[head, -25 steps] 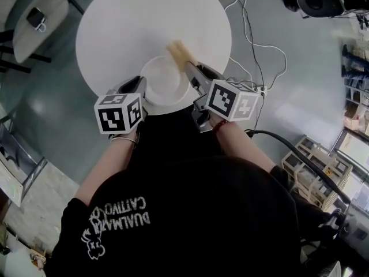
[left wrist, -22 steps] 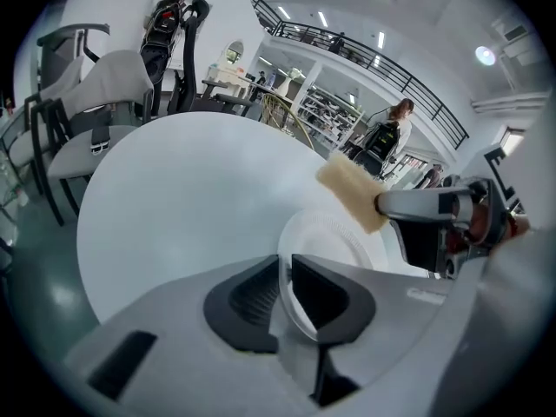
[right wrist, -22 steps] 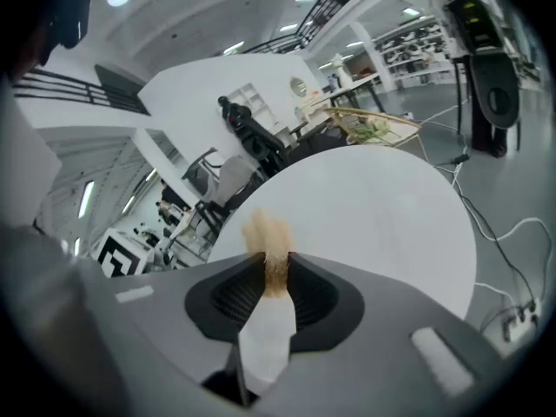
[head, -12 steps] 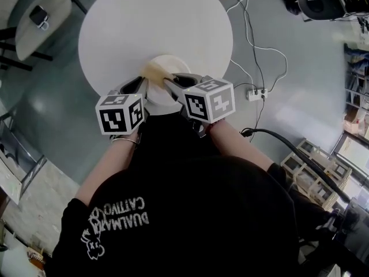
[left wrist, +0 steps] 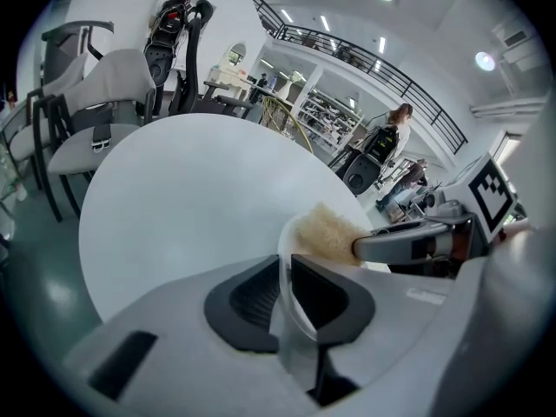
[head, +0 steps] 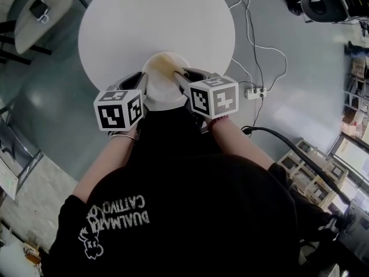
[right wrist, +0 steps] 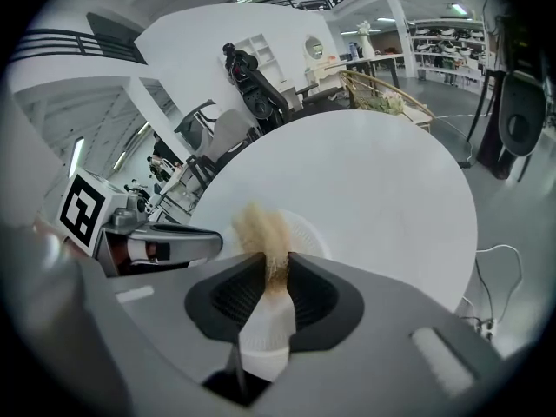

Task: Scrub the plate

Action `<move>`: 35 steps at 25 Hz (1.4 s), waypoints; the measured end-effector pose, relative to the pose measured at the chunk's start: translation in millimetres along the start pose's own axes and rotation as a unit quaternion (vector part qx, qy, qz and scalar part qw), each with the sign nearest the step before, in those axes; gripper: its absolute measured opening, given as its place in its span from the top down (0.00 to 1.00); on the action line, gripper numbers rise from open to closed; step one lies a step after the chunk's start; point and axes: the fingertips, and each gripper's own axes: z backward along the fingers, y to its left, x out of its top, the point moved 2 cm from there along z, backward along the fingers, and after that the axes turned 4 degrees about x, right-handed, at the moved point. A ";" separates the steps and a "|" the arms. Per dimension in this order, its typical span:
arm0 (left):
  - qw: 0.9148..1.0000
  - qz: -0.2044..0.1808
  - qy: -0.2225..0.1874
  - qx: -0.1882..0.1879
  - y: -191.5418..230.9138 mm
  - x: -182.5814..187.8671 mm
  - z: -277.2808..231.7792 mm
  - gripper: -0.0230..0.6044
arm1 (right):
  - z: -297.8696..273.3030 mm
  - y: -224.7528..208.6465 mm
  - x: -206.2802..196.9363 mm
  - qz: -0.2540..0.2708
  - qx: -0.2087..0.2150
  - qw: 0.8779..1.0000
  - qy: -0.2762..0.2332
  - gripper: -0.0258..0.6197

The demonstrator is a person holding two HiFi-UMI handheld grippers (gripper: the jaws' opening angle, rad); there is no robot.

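On the left, the left gripper [head: 140, 84] has its jaws pinched on the near rim of the white plate [head: 162, 92] — the thin edge runs straight between its pads. The plate sits at the near edge of the round white table [head: 155, 16], just in front of the person. A tan, fibrous scrub pad [head: 164, 62] lies against the plate's far part — clamped between the jaws of the right gripper [head: 180, 77], which reaches in from the right.
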 end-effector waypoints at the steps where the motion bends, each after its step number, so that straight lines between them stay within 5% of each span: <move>1: 1.000 0.000 -0.001 0.000 1.2 -0.7 3.2 0.89 | 2.0 0.6 -0.5 -0.002 -0.006 1.000 -0.002 0.83; 20: 0.999 0.036 0.000 -0.007 7.2 -11.3 -4.1 0.89 | 33.6 -38.1 -6.8 -0.085 -0.072 0.992 -0.054 0.83; 25: 0.999 0.042 0.000 -0.007 6.4 -11.2 -7.9 0.89 | 32.6 -16.9 12.2 -0.108 -0.008 0.990 -0.093 0.83; 35: 0.998 0.062 -0.004 -0.003 10.6 -17.5 -1.9 0.90 | -12.1 38.5 -24.1 0.018 0.037 0.998 0.056 0.83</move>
